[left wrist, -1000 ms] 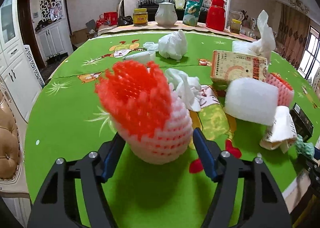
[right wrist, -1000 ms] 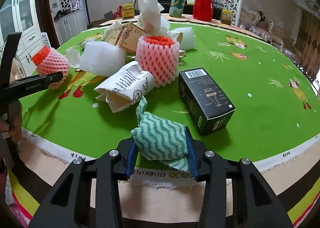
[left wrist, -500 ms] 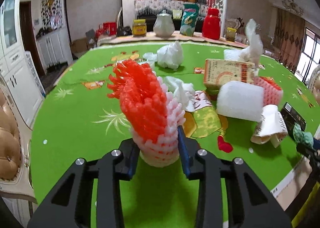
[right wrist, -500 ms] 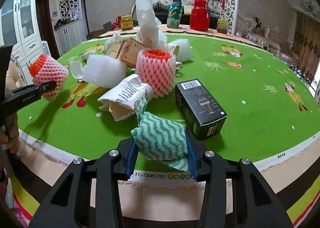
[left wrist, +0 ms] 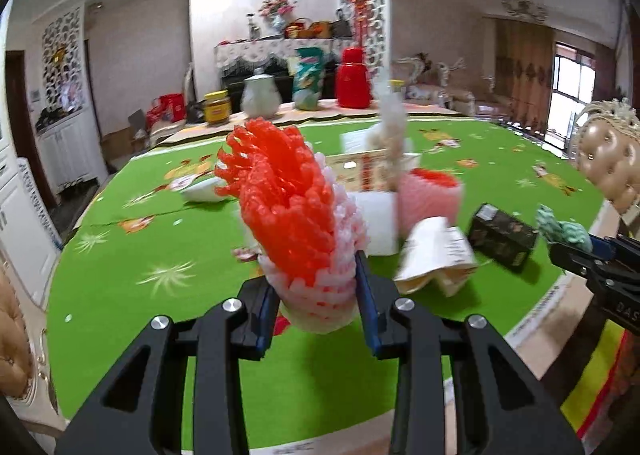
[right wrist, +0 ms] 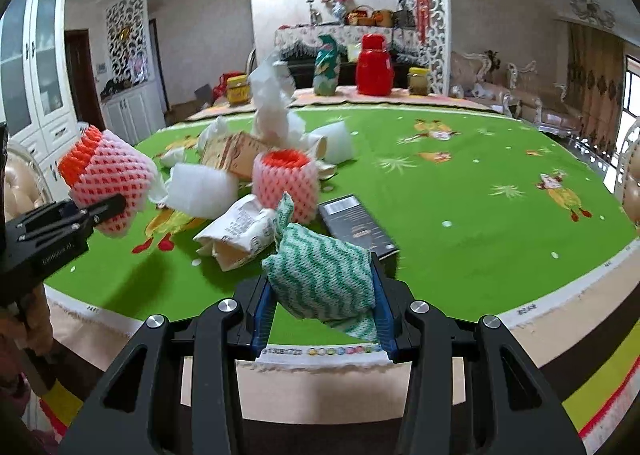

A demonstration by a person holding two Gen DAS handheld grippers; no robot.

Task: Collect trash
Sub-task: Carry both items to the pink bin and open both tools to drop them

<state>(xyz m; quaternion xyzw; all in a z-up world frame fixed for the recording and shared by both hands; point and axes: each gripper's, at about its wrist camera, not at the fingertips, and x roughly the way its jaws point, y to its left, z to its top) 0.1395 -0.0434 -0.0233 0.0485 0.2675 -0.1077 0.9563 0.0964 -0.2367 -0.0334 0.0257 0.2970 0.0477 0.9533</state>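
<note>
My left gripper (left wrist: 316, 307) is shut on a red and white foam fruit net (left wrist: 296, 223) and holds it above the green table (left wrist: 140, 255). The net also shows in the right wrist view (right wrist: 106, 187). My right gripper (right wrist: 320, 311) is shut on a green and white wavy cloth (right wrist: 320, 271), held over the table's near edge; it shows at the right of the left wrist view (left wrist: 564, 229). On the table lie a second foam net (right wrist: 286, 183), a crumpled printed paper (right wrist: 240, 233), a black box (right wrist: 356, 225), white foam wrap (right wrist: 202, 189) and a yellow carton (right wrist: 236, 149).
Crumpled white tissue (right wrist: 272, 111) rises behind the pile. A red thermos (right wrist: 374, 65), a green bag (right wrist: 326, 65) and jars (right wrist: 418, 81) stand at the table's far side. A padded chair (left wrist: 610, 167) is at the right edge. White cabinets (right wrist: 44, 95) stand at left.
My left gripper closed on the foam net, squeezed it narrow and lifted it off the table, swinging right. My right gripper rose and pulled back a little with the cloth.
</note>
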